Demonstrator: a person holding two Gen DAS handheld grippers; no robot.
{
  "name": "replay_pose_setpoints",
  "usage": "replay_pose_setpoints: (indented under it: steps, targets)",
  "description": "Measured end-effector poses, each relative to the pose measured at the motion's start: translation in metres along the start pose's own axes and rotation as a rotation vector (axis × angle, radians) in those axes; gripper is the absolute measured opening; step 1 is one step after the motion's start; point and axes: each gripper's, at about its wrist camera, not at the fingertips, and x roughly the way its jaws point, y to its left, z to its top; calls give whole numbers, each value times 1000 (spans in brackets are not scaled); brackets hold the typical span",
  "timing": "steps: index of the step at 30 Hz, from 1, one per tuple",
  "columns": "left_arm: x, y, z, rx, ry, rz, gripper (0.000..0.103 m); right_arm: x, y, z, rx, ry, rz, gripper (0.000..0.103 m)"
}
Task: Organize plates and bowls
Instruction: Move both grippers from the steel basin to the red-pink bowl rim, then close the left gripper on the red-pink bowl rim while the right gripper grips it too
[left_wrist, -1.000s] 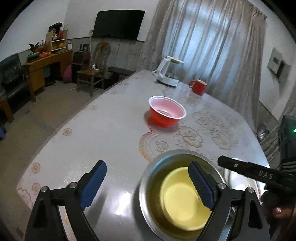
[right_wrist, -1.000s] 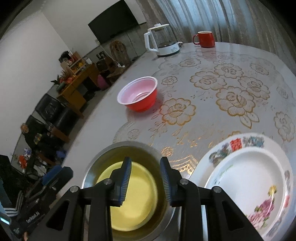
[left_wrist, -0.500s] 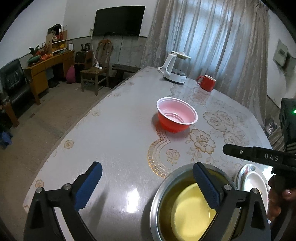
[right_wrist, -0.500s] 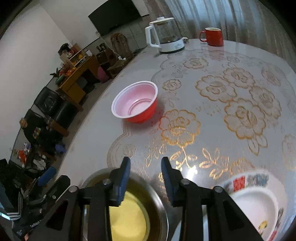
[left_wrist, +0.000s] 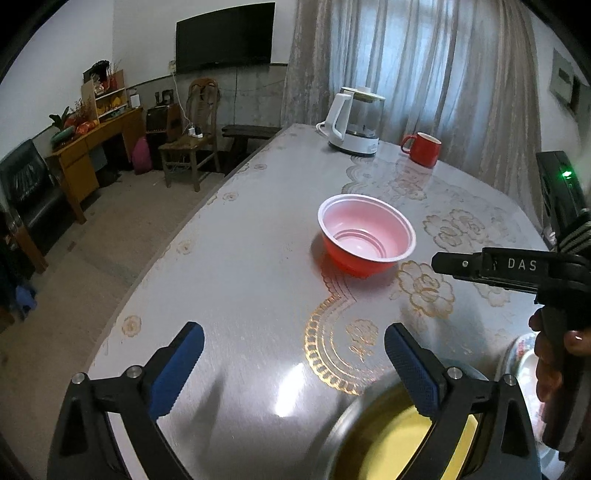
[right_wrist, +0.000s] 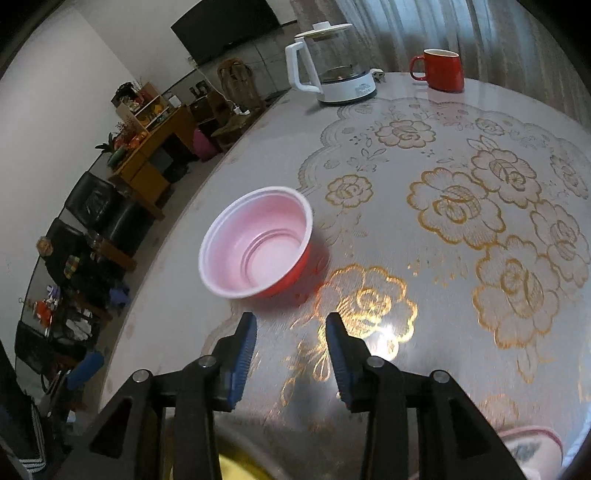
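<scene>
Red bowl (right_wrist: 258, 245) sits upright on the table (right_wrist: 461, 295), just ahead at about eleven o'clock from the right gripper (right_wrist: 290, 345), whose empty jaws are opening, while the left gripper (left_wrist: 293, 360), spread wide and empty, is farther back.

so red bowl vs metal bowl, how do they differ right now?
The red bowl is plastic, red outside with a pale pink inside; the metal bowl is shiny steel. The red bowl is empty; the metal bowl holds a yellow dish. The red bowl stands alone mid-table; the metal bowl sits at the near edge beside a flowered plate. Both stand upright on the table, and neither gripper holds them.
</scene>
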Motion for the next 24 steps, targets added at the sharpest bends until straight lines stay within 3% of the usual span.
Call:
replay_pose_setpoints:
  steps: [8,14,17,19,21,24]
  targets:
    - [32,5,31,-31,19,-21,98,26,-6,25,-5,16,20,39]
    - [58,-7,54,-17,8,-34,96,44,-15,37,59,29,74,39]
    - [71,-17,63,4,8,-38,92,50,-18,39,69,33,72,33]
    - [84,-23,67,10,26,-47,86,52,-18,38,69,36,69,30]
    - [95,-24,71,-5,68,-82,70,53,-20,38,68,37,77,25]
    - [108,-25,73,-38,111,-96,63,54,-21,37,65,41,67,20]
